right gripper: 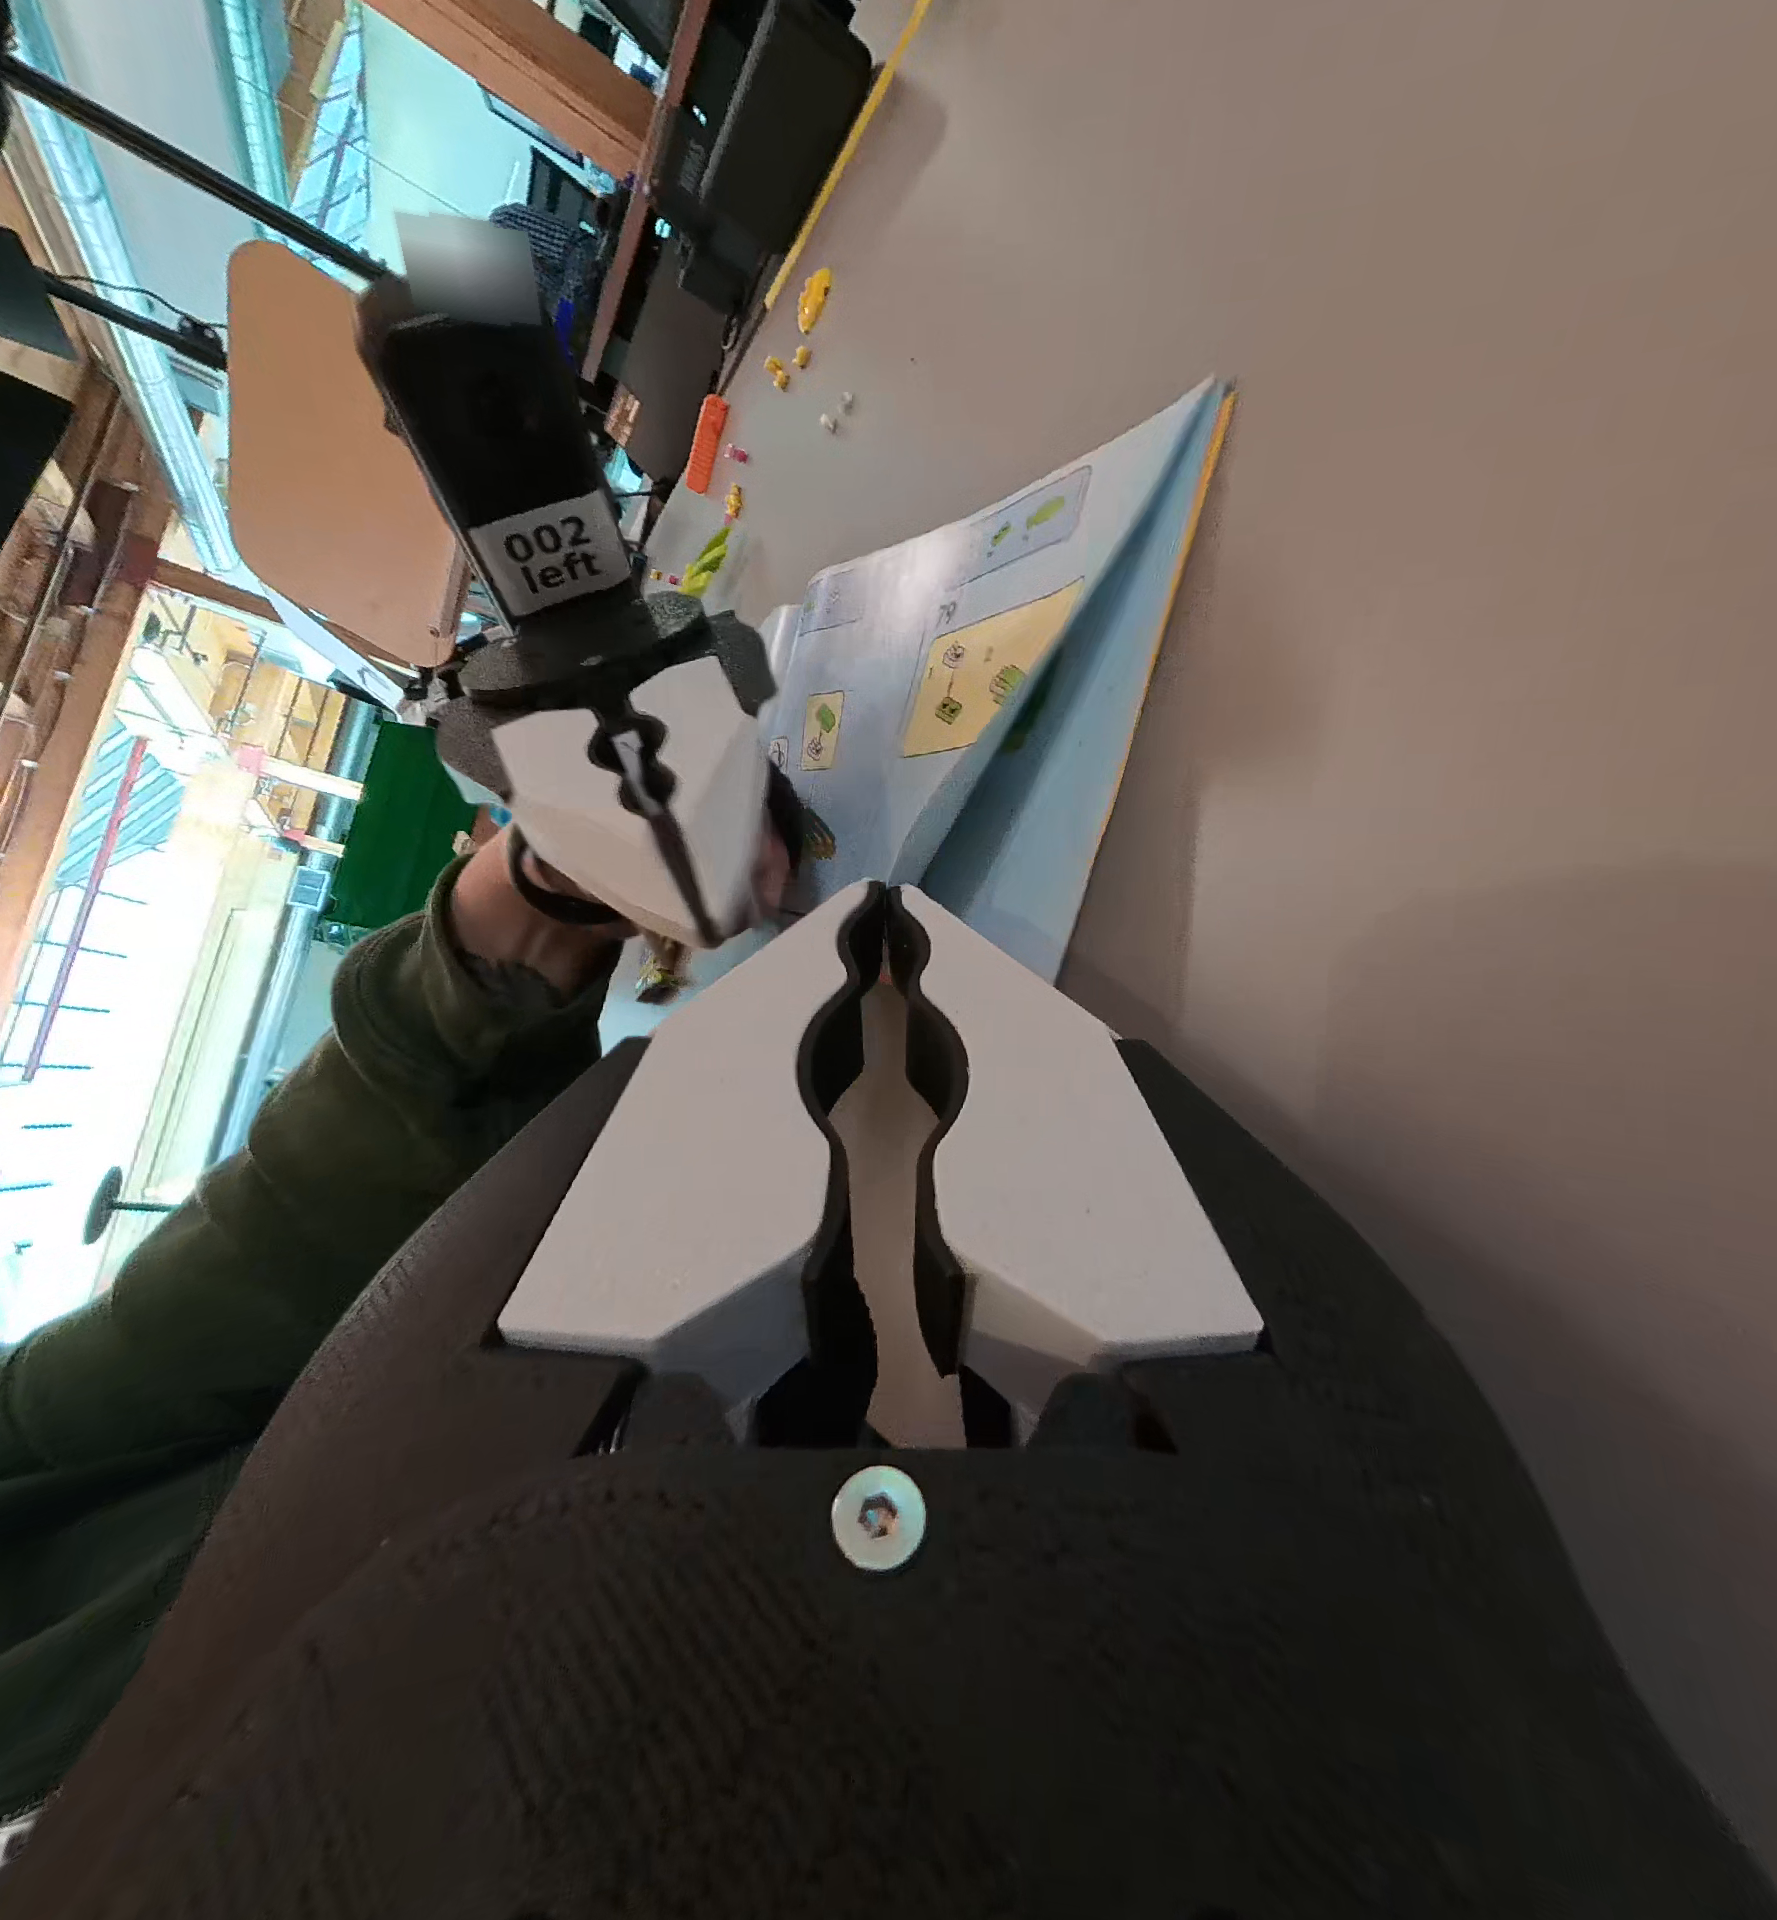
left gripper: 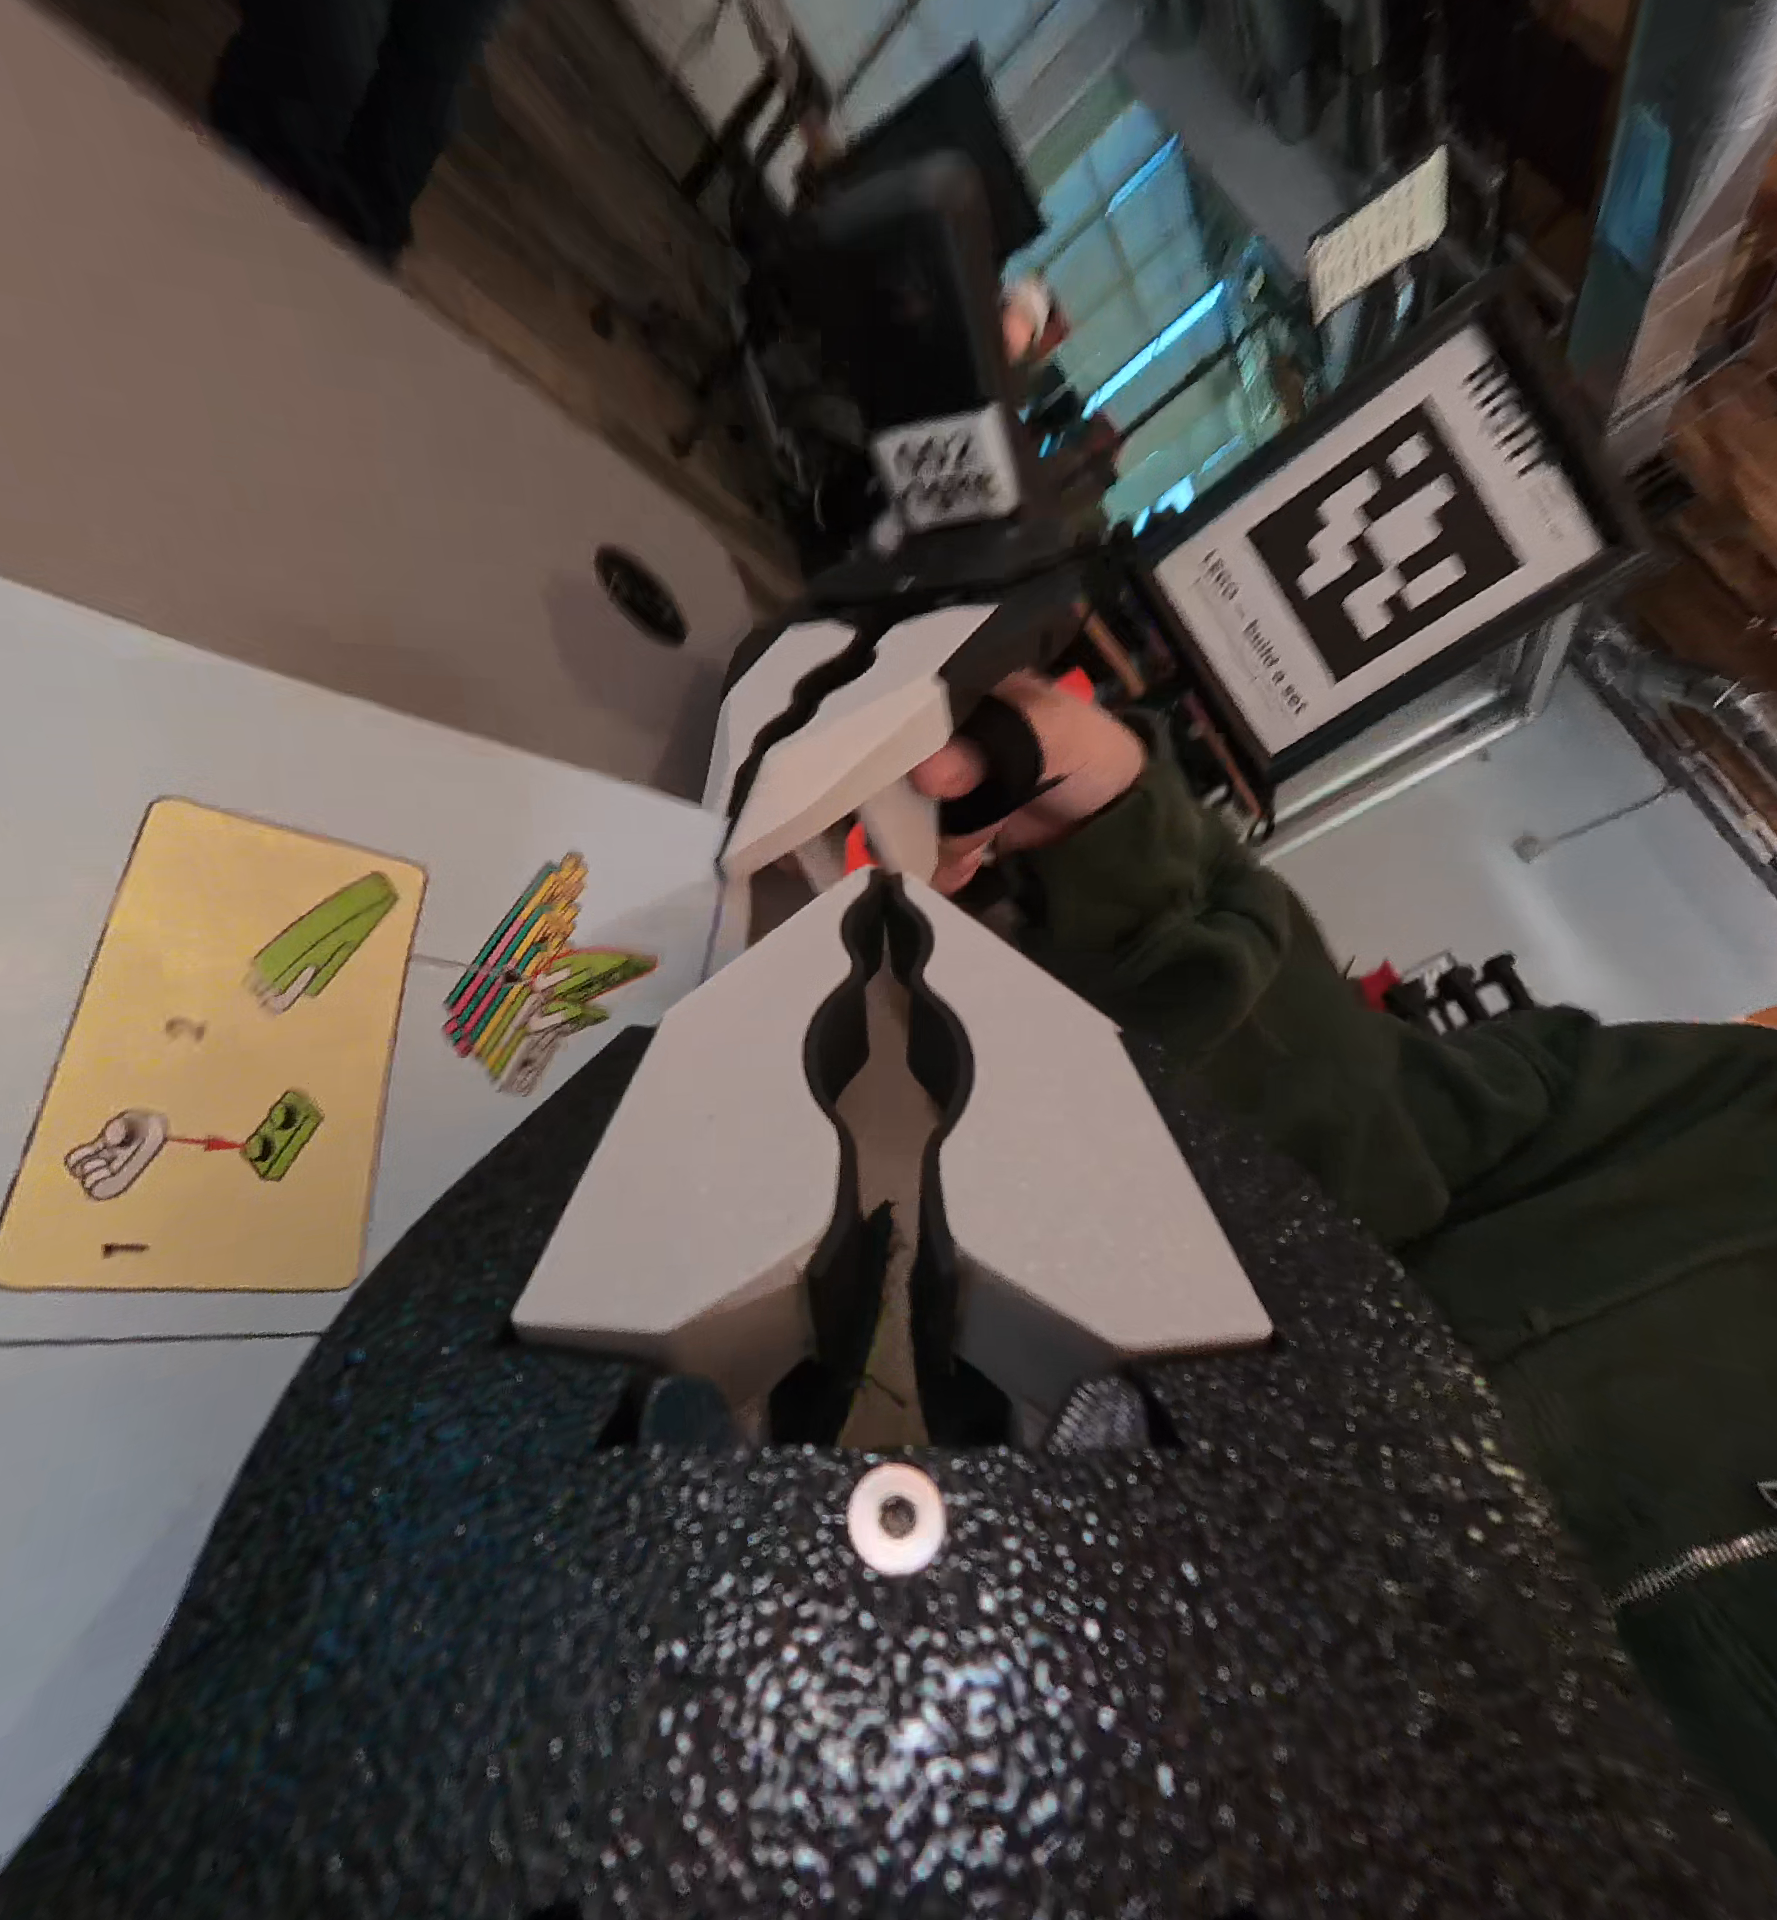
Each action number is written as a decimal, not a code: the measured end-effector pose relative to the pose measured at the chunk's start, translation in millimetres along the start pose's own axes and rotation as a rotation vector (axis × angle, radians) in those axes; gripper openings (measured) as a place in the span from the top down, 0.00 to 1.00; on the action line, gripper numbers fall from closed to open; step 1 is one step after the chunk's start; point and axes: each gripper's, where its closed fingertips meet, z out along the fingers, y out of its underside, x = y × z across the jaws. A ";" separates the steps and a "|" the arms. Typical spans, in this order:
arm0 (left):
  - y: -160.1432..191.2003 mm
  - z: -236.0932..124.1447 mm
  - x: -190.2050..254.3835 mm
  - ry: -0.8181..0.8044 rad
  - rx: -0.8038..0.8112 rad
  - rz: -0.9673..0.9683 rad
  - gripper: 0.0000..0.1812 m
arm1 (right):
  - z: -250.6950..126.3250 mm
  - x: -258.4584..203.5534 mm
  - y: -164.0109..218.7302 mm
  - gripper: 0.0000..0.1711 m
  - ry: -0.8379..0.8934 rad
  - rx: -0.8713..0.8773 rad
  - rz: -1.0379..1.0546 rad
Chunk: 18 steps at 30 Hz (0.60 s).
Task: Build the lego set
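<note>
The instruction booklet (left gripper: pixel 240 727) lies open on the grey table, with a yellow step panel (left gripper: pixel 209 1039) on its page. My right gripper (right gripper: pixel 884 891) is shut on a page of the booklet (right gripper: pixel 1009 748), and the page rises from the spread up to its tips. The left wrist view shows this gripper (left gripper: pixel 726 857) shut, with the thin sheet (left gripper: pixel 733 935) hanging from its tips. My left gripper (left gripper: pixel 889 883) is shut and I see nothing between its tips. It hovers just left of the right gripper over the booklet (right gripper: pixel 709 930).
Loose yellow (right gripper: pixel 811 291), white (right gripper: pixel 837 410) and green (right gripper: pixel 707 561) bricks and an orange separator tool (right gripper: pixel 705 442) lie on the table (right gripper: pixel 1486 623) beyond the booklet. A small brick piece (right gripper: pixel 660 971) lies under the left gripper. A marker board (left gripper: pixel 1383 551) stands behind. My two grippers' fingertips are within a few centimetres of each other.
</note>
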 end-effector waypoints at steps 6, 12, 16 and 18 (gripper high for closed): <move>-59.2 -77.0 53.4 -0.163 0.355 0.095 1.00 | 16.6 -72.6 -22.0 1.00 -0.114 0.107 -0.305; -42.0 -178.4 80.4 -0.540 0.466 0.205 0.84 | 63.6 -159.1 -1.5 1.00 -0.138 0.157 -0.789; -7.0 -200.5 88.6 -0.516 0.418 0.117 0.68 | 100.4 -186.6 29.6 1.00 0.006 0.162 -1.209; 5.3 -203.0 93.4 -0.435 0.413 0.053 0.65 | 113.1 -191.9 42.1 1.00 0.084 0.153 -1.357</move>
